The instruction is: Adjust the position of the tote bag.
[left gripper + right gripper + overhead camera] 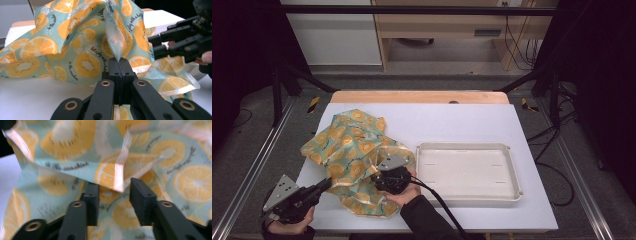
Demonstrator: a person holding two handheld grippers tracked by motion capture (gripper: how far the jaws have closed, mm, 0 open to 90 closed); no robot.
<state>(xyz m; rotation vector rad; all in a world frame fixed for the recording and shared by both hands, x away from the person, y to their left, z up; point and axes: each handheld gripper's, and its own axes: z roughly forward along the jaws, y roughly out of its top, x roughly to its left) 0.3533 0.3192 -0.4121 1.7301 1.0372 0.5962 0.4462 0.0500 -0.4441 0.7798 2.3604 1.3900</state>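
left gripper (pixel 119 65) clamped shut; right gripper (pixel 113 195) jaws parted, low.

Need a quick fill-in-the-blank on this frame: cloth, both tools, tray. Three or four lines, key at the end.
1. The left tool is shut on a fold of the ____.
2. The cloth is printed with slices of ____.
3. The right tool has its jaws ____, with a cloth corner between them.
4. The white tray lies to the ____ of the cloth in the high view.

Missing words: cloth; orange; open; right
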